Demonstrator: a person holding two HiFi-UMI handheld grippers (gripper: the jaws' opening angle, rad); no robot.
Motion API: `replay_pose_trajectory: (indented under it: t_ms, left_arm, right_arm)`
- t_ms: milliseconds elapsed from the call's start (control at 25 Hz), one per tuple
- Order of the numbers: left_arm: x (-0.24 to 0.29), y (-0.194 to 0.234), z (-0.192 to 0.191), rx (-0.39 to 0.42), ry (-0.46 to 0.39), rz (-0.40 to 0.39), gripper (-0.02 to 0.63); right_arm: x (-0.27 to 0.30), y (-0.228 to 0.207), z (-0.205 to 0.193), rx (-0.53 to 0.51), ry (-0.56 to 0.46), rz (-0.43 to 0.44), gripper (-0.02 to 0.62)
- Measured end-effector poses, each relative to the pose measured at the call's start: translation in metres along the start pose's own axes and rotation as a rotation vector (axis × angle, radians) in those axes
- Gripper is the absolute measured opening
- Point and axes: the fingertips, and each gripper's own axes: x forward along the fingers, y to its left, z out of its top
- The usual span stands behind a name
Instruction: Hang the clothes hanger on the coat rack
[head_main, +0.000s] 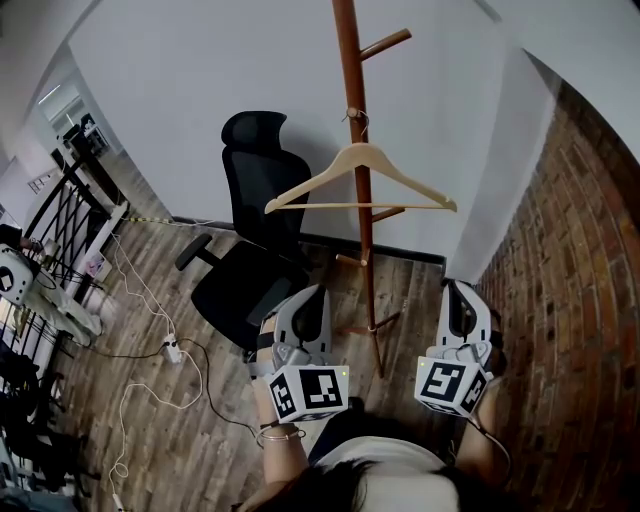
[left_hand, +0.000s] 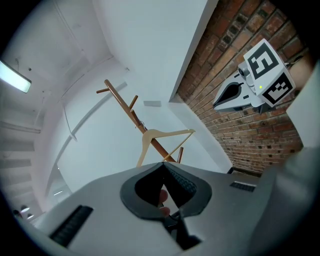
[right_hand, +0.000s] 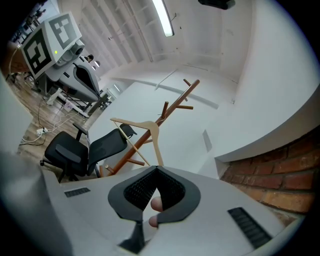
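— Where do the grippers sit?
— The left gripper (head_main: 316, 296) is just left of the coat rack (head_main: 362, 200) and the right gripper (head_main: 457, 292) to its right, both pointing forward.
— And the jaws?
— Each pair is closed, tips touching.

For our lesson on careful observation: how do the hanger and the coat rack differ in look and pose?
The hanger is pale wood; the rack is dark reddish-brown. The hanger is a wide, flat triangle; the rack is a tall upright pole with short pegs. The hanger hangs on the rack; the rack stands on the floor. Both are wooden.
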Motion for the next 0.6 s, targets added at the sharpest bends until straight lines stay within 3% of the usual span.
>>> replay_pose_trajectory:
  t_ms: [440,600]
  left_arm:
    - [-0.004,-0.014,0.018,-0.046,-0.024,-0.008,0.011]
    - [-0.003,-0.024,0.023,-0.029,-0.042,-0.038,0.011]
  right_arm:
    - [-0.012,-0.009,-0.015,0.011,0.009,0.014,0.035]
    - [-0.012,-0.015,-0.025,0.022,0.007,0.013,0.035]
